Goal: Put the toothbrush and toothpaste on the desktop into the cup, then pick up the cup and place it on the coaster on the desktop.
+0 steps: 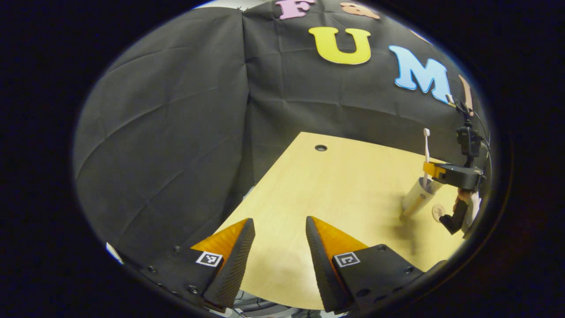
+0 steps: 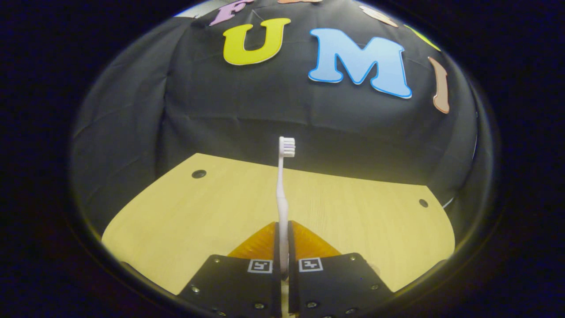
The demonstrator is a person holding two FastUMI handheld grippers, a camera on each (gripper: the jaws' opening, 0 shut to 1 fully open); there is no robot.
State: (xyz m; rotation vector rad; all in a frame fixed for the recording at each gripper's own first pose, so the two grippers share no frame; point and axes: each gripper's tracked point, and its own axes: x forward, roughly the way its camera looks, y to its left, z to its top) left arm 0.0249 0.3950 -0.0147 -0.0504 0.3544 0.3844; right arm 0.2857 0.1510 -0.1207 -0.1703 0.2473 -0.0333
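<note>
Black cloth wall [image 2: 247, 110], pale wooden desktop [image 2: 353, 207], dim light

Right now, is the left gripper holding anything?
No. In the left gripper view the left gripper stands open over the bare desktop, nothing between its fingers; the toothbrush is clamped in the right gripper.

Left gripper view: we look from the desktop's [image 1: 335, 185] near corner, angled rightward. Right gripper view: we sit low, facing the wall. Both share the desktop and toothbrush [image 2: 282, 185].

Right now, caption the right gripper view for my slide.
Right gripper clamps upright toothbrush above the desktop.
</note>
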